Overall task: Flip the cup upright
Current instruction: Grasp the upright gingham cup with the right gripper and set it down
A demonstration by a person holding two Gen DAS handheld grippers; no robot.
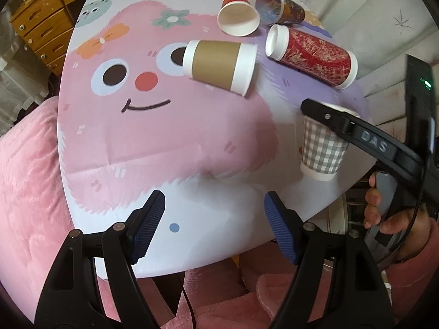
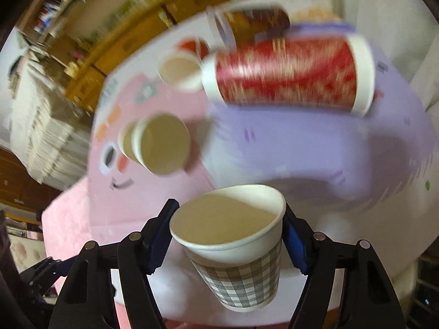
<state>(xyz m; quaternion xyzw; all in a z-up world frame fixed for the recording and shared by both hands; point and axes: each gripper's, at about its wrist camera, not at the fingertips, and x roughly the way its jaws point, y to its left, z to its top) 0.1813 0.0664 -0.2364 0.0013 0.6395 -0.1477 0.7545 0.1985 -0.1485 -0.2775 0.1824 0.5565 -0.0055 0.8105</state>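
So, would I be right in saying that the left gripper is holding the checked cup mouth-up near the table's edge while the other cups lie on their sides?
Not quite: it is the right gripper that holds the checked cup, as the right wrist view shows. The left gripper is open and empty. The cup is mouth-up near the table edge, and the brown-sleeved cup and the others lie on their sides.

The cup (image 2: 238,249) is a paper one with a grey-and-white check pattern, a plain white rolled rim and a white band at its base. It stands mouth up, tilted a little, its inside bare and pale. It is at the near right part of the surface (image 1: 192,142), base down (image 1: 323,148) on the cloth's purple-white area.
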